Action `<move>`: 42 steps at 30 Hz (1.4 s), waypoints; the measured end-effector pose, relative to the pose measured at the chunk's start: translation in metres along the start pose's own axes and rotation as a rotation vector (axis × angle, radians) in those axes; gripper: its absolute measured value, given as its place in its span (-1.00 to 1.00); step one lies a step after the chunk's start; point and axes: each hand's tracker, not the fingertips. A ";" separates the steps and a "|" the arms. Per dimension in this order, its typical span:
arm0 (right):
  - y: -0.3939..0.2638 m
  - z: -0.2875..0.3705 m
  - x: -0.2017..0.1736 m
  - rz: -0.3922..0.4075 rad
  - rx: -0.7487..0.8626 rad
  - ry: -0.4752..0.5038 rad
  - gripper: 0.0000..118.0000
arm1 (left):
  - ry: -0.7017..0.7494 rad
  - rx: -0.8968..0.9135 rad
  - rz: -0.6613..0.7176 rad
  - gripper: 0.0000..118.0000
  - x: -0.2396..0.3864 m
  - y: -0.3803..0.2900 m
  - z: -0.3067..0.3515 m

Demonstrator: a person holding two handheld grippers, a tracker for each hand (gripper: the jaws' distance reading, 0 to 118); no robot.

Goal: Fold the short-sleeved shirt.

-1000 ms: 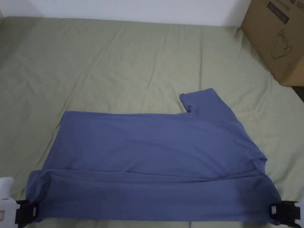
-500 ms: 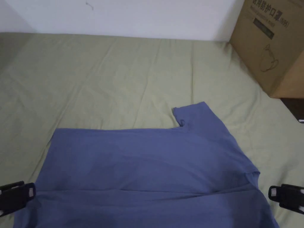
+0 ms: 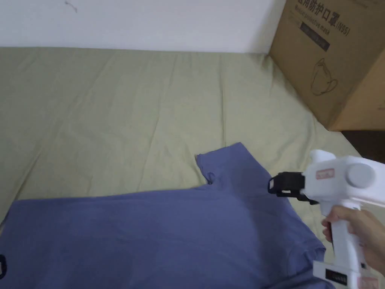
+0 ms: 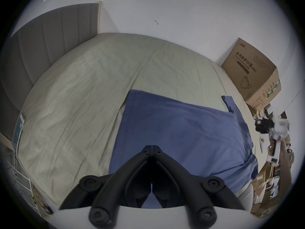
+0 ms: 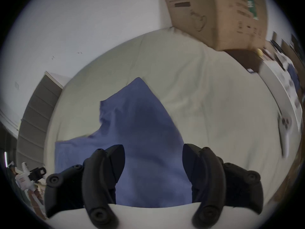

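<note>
On the green bed sheet (image 3: 112, 113) the blue shirt (image 3: 150, 233) lay spread flat along the near edge, one short sleeve (image 3: 229, 161) sticking out toward the wall; that sleeve, by my reading, was the loose part left to be tucked in before the body could be folded further. The right gripper (image 3: 276, 185) hung just above the shirt near the base of the sleeve, its jaws apart and nothing between them; the right gripper view showed the sleeve lying straight ahead in the gap, which suggests it was lined up to take hold there. The left gripper (image 4: 151, 147) hovered over the other end of the shirt with its jaws closed tip to tip, gripping no cloth, probably idle while the right hand (image 3: 357, 233) worked. A cardboard box (image 3: 331, 60) stood at the far corner of the bed, well apart from the shirt and out of the way of the fold.
</note>
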 end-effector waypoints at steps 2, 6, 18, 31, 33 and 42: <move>0.021 -0.033 -0.001 0.026 -0.043 -0.048 0.38 | -0.002 -0.007 -0.001 -1.00 -0.003 0.002 -0.006; 0.038 -0.088 0.007 0.032 -0.142 -0.097 0.36 | 0.002 -0.040 0.031 -1.00 -0.007 0.007 -0.021; 0.031 -0.071 -0.015 0.149 -0.123 -0.122 -0.98 | 0.113 -0.090 -0.030 0.47 0.002 0.075 -0.094; 0.036 -0.061 -0.011 0.089 -0.116 -0.103 -0.98 | 0.256 -0.148 -0.124 -0.63 0.015 0.125 -0.167; 0.038 -0.045 -0.012 0.055 -0.073 -0.084 -0.98 | 0.219 -0.175 -0.058 -0.96 0.005 0.130 -0.160; 0.020 0.072 -0.010 0.096 0.047 -0.006 -0.98 | 0.086 0.000 -0.089 -0.96 -0.001 0.130 -0.040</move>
